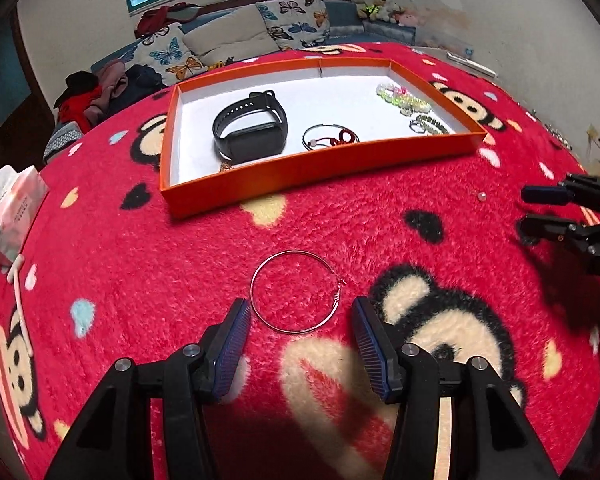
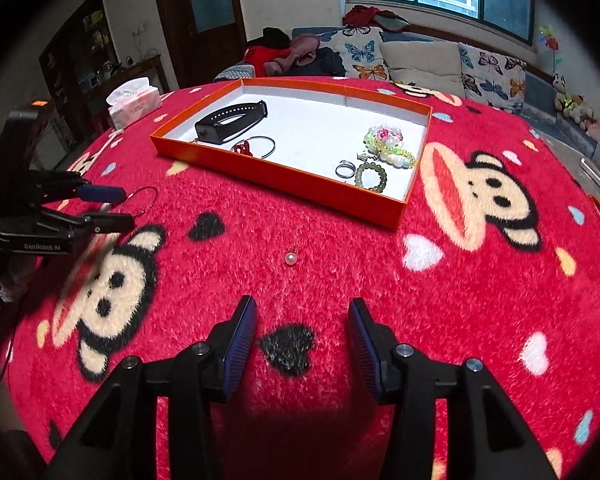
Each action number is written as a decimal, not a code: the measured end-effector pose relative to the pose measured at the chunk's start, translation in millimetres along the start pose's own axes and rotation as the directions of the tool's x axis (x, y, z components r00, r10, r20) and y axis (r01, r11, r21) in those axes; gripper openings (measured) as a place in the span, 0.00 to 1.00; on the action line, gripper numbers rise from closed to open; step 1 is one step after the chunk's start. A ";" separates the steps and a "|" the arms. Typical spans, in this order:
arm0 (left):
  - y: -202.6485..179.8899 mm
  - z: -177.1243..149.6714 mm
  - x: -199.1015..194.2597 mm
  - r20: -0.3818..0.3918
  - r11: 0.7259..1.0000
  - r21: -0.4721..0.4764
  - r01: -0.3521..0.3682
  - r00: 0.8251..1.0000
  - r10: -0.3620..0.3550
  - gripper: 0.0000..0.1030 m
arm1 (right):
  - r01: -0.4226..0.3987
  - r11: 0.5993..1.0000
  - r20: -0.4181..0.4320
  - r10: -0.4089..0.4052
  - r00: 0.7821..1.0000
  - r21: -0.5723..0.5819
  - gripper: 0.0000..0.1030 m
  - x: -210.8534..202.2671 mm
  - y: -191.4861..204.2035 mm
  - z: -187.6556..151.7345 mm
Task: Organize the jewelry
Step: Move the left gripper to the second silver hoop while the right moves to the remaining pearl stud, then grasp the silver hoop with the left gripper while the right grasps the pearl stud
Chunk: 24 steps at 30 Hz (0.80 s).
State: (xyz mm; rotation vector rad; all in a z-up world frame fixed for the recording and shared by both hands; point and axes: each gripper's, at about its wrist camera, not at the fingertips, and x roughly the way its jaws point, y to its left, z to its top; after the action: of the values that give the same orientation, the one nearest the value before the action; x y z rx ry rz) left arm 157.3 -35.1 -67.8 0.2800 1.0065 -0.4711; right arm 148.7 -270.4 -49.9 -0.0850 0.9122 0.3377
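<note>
A thin silver hoop earring point(image 1: 296, 293) lies on the red blanket just ahead of my open left gripper point(image 1: 300, 312), between its fingertips. A small pearl earring point(image 2: 290, 258) lies on the blanket ahead of my open, empty right gripper point(image 2: 302, 312); it also shows in the left wrist view point(image 1: 482, 196). An orange tray point(image 1: 300, 174) with a white floor holds a black smartwatch point(image 1: 250, 126), a hoop with a red charm point(image 1: 330, 138) and bead bracelets point(image 1: 406, 102). The tray also shows in the right wrist view point(image 2: 284, 178).
The round table is covered by a red fluffy monkey-print blanket point(image 1: 180, 280). A tissue pack point(image 1: 8, 212) sits at its left edge. A sofa with butterfly cushions point(image 1: 228, 40) stands behind the table. The right gripper point(image 1: 536, 212) shows at the right in the left wrist view.
</note>
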 end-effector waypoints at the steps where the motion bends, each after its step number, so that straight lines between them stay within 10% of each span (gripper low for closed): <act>1: -0.1 0.4 0.3 0.006 1.000 0.006 0.000 1.000 0.000 0.55 | 0.003 1.000 -0.003 -0.003 1.000 -0.003 0.51 0.8 0.2 0.1; 24: -2.4 6.8 6.3 0.030 0.998 0.066 0.016 0.999 -0.018 0.54 | -0.026 0.997 -0.034 0.024 0.999 -0.077 0.51 22.4 14.8 15.4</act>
State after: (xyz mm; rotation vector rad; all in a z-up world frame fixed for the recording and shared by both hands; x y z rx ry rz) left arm 163.9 -41.6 -69.8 0.3220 0.9655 -0.5230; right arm 168.2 -247.6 -57.0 -0.1512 0.9337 0.3960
